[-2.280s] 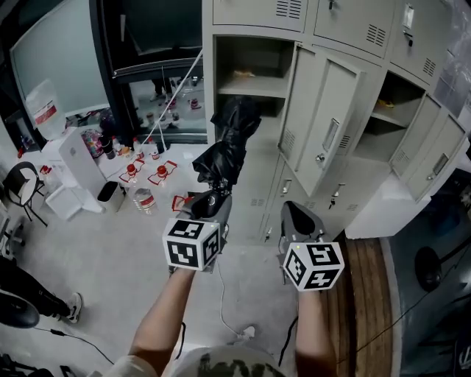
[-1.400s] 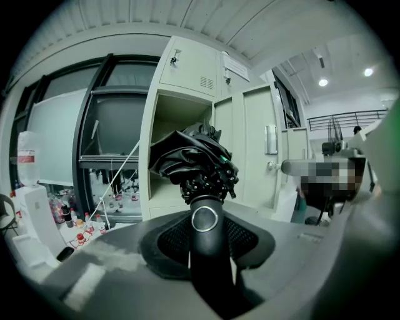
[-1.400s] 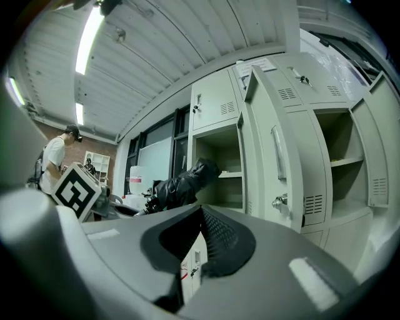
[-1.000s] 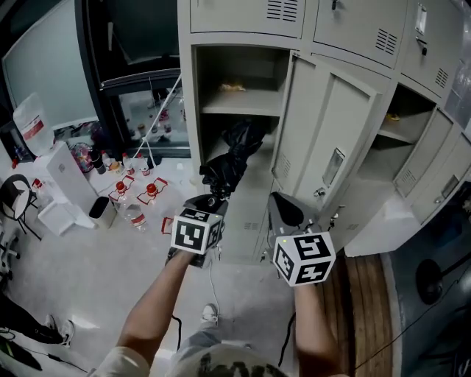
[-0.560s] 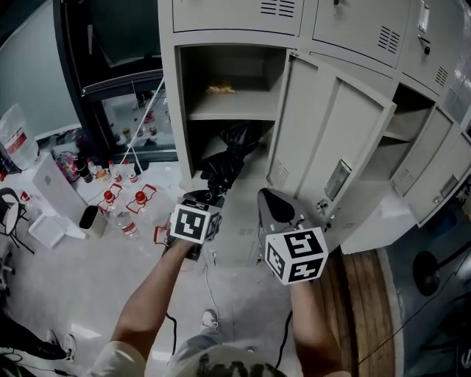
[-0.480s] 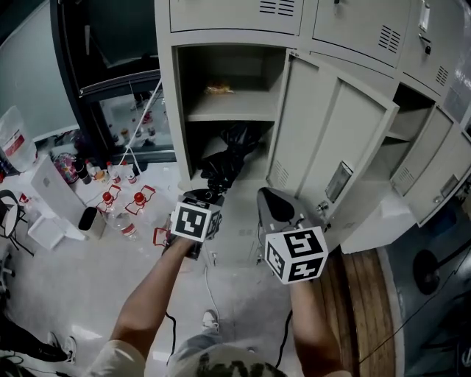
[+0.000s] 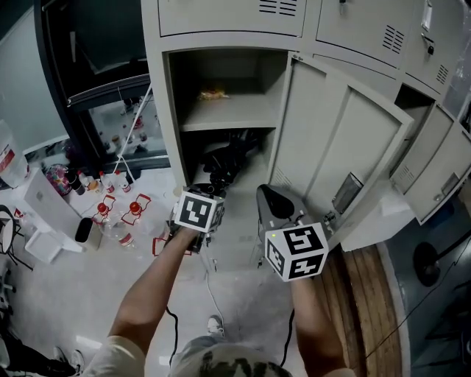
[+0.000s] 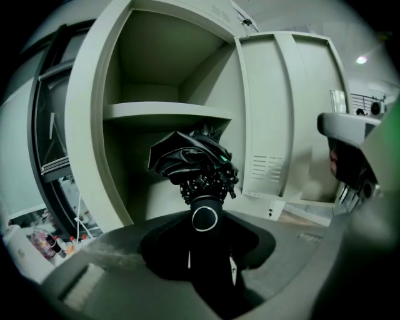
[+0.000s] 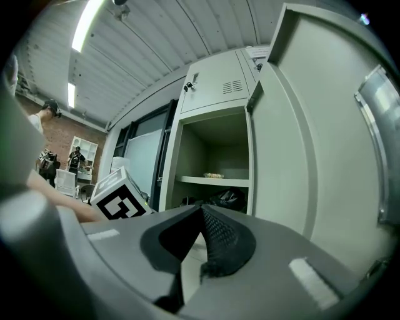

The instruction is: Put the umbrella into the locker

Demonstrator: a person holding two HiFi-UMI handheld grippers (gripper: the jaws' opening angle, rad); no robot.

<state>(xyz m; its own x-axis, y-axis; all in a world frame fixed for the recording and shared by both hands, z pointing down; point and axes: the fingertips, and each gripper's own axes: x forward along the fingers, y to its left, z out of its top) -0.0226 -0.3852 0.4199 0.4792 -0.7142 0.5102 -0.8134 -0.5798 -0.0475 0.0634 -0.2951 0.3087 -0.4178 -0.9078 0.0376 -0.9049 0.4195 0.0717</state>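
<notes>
Under the shelf (image 7: 221, 114) of the open locker (image 7: 156, 110), the folded black umbrella (image 7: 228, 158) projects canopy-first into the lower compartment. Contact with the compartment floor cannot be determined.

Left gripper (image 7: 212, 190): jaws part-way open and clamped on the umbrella handle. In the left gripper view the round handle end sits between the jaws of the gripper (image 8: 205, 240), with the bunched canopy of the umbrella (image 8: 190, 156) beyond it, just below the shelf (image 8: 165, 112).

Right gripper (image 7: 266, 195): jaws closed tip to tip, nothing held. It is positioned beside the left gripper, in front of the open door (image 7: 331, 140). In the right gripper view the pads of the gripper (image 9: 200, 211) meet, and the umbrella (image 9: 228, 200) is visible past them inside the locker.

Compartment contents:
- Upper compartment, on the shelf: one small yellowish item (image 7: 212, 94), toward the back.
- Lower compartment: the umbrella canopy only, as far as can be seen.

The door is hinged at the right and swung wide. The top locker (image 7: 228, 15) above is closed. Red-capped bottles (image 7: 132, 212) stand on the floor at the left.
</notes>
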